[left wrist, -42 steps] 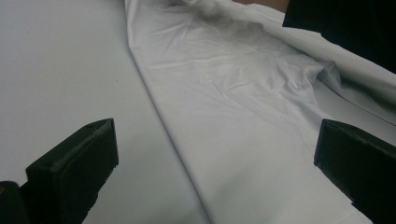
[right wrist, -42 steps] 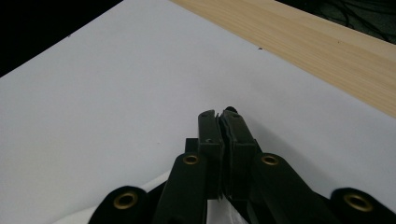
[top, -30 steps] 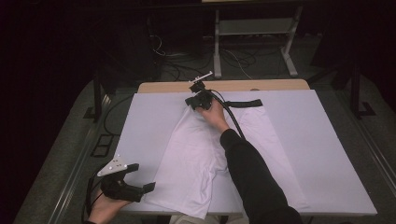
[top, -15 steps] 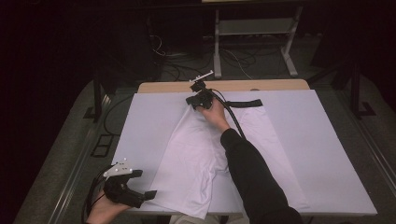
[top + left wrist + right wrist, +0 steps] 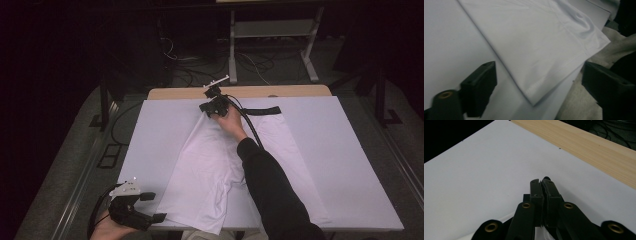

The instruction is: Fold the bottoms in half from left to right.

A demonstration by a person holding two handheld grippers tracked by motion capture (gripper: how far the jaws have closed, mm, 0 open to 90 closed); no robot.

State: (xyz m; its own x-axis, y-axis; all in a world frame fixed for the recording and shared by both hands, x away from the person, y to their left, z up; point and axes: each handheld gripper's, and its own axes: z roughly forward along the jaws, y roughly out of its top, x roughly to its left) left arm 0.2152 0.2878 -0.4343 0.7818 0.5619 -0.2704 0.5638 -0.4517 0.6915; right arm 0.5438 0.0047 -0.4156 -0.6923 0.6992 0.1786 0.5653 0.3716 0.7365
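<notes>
Evidently at the gripping stage of handling a white shirt (image 5: 210,165), spread lengthwise down the middle of the surface (image 5: 350,165), near hem hanging slightly past the near edge. Far end gathered to a peak at the right tool (image 5: 209,107), pressed together and, judging by the scrap of white cloth low between its jaws in the right gripper view, pinching the shirt's far edge. Near end not yet caught: left tool (image 5: 154,207) hovering at the near left corner, spread wide, jaws just now closing a little, with the hem corner (image 5: 534,100) lying between them but untouched by either pad.

Next, probably: ease the left tool forward so the corner sits deep between the pads, then close fully. Needs care to take both layers of the fold, not just the top one, and to avoid nipping the white cover underneath. Only then lift or pull taut against the far grip.

Underneath, a white cover over almost the whole surface, with a strip of bare pale wood (image 5: 280,91) along the far edge. Beside the right tool, a black strap (image 5: 262,110) lying flat.

Beyond, dim and dark. Grey floor (image 5: 75,165) on both sides, loose cables (image 5: 200,65) behind the surface, and a pale metal stand (image 5: 270,30) farther back.
</notes>
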